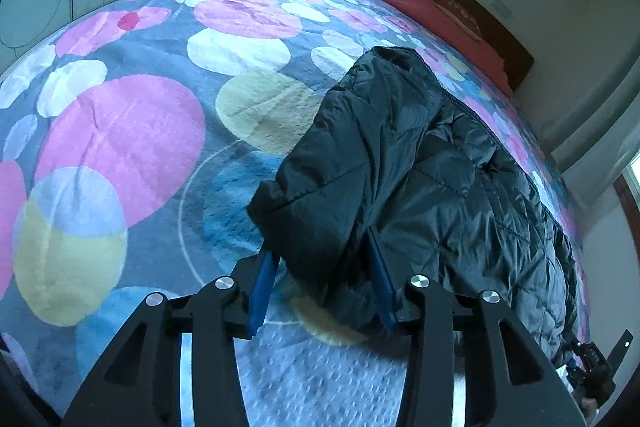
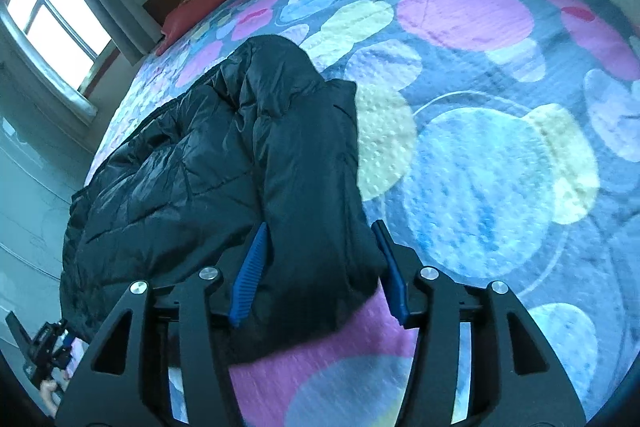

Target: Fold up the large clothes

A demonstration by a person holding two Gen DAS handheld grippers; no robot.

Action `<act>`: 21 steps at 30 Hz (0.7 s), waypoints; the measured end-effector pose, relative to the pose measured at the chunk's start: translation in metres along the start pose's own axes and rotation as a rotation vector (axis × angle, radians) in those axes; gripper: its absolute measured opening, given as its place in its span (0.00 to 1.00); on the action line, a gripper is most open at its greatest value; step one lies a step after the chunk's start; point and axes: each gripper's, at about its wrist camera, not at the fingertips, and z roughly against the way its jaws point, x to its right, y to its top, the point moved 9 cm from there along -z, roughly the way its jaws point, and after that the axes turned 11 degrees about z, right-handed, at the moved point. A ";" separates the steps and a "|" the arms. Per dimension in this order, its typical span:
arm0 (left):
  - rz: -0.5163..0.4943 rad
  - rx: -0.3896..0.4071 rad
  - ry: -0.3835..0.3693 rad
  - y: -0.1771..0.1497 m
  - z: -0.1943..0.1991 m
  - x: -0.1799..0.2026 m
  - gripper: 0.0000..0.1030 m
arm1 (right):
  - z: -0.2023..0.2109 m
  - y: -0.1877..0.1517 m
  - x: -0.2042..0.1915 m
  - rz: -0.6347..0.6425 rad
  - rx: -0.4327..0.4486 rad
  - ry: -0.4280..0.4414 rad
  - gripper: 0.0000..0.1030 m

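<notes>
A dark quilted puffer jacket [image 1: 432, 163] lies on the bed, with both sleeves folded over its body. In the left wrist view my left gripper [image 1: 320, 247] is open, its blue fingers [image 1: 262, 283] standing either side of a sleeve end. In the right wrist view the jacket [image 2: 224, 155] lies left of centre. My right gripper [image 2: 322, 241] is open, its blue fingers [image 2: 250, 267] straddling the other sleeve end without pinching it. The right gripper shows small at the bottom right of the left view [image 1: 596, 363], and the left one at the bottom left of the right view [image 2: 44, 347].
The bed [image 1: 120, 131] has a cover with large pink, yellow and blue circles. A red pillow [image 1: 440, 15] and dark wooden headboard [image 1: 480, 11] lie at the far end. A window [image 2: 52, 11] with curtains and pale walls surround the bed.
</notes>
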 end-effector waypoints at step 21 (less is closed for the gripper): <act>-0.085 0.066 0.078 0.016 0.023 -0.007 0.61 | 0.015 0.023 -0.121 0.349 0.068 -0.050 0.51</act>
